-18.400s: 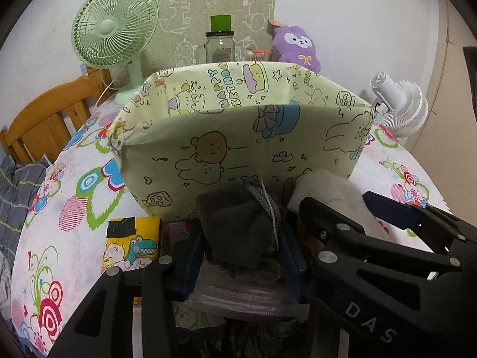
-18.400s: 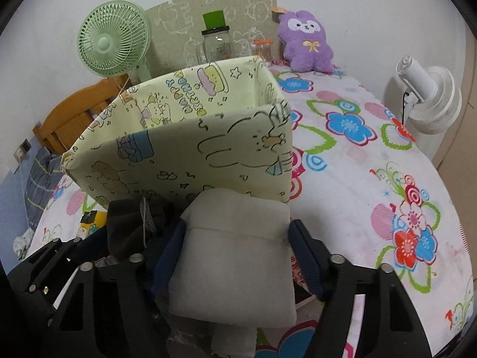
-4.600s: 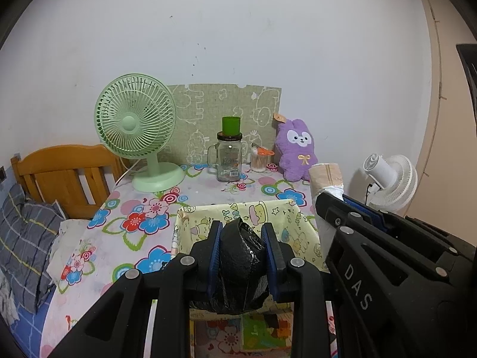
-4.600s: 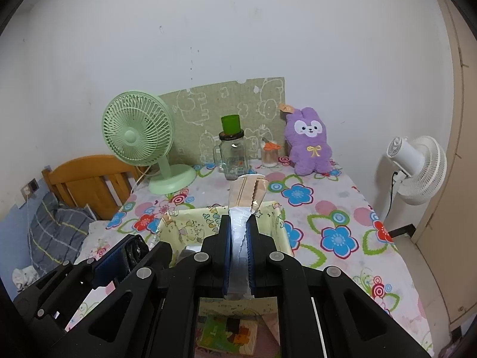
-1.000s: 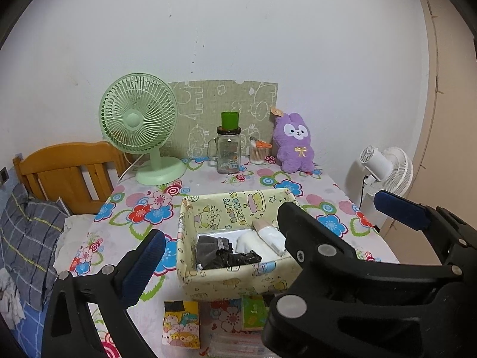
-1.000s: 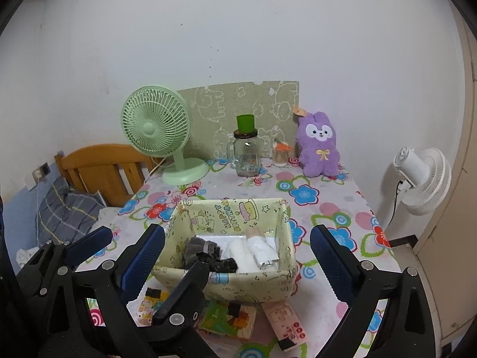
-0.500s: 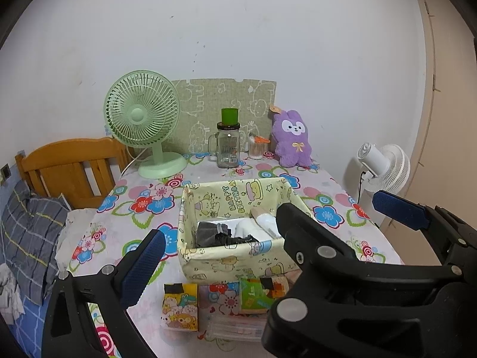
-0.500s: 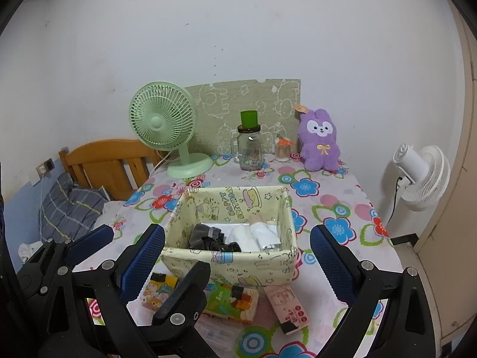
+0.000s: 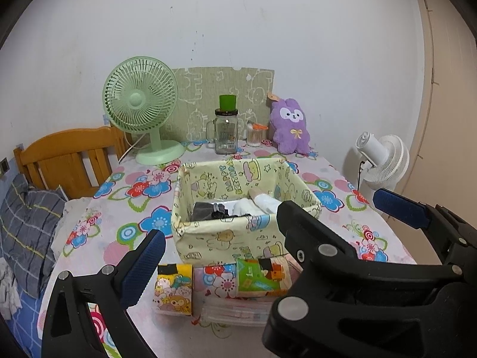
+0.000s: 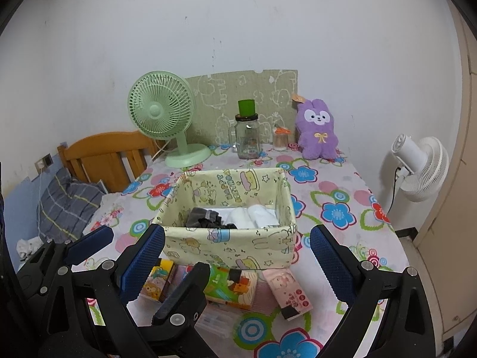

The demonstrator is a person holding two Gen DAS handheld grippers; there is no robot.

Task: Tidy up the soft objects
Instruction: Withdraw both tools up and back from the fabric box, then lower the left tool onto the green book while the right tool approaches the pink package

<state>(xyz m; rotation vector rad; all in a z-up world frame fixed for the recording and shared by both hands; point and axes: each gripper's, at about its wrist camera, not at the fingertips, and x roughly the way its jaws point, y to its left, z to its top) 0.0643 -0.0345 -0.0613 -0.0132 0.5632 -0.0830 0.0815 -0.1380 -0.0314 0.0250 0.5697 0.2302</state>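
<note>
Both tools are raised above the near edge of the table (image 10: 351,179), which carries a flowered cloth. My right gripper (image 10: 237,258) has its blue-padded fingers spread wide with nothing between them; my left gripper (image 9: 262,223) is likewise fully apart and empty, its far finger partly hidden behind the right tool's black frame. The fabric basket (image 10: 226,246), pale yellow with cartoon prints, stands in the middle of the table. Inside it lie the soft objects: a dark grey bundle (image 10: 205,217) toward the basket's left wall, white rolled cloths (image 10: 253,216) toward its right wall, the two groups touching. Just in front of the basket, along the near edge, lie small printed packets (image 10: 231,285), including a pink one (image 10: 287,294) at the right. Along the far edge stand a green desk fan (image 10: 161,113) at the left corner, a glass jar with a green cup on its lid (image 10: 246,140) in the middle, and a purple plush rabbit (image 10: 317,129) at the right. A white fan (image 10: 423,164) stands beyond the table's right edge.
</note>
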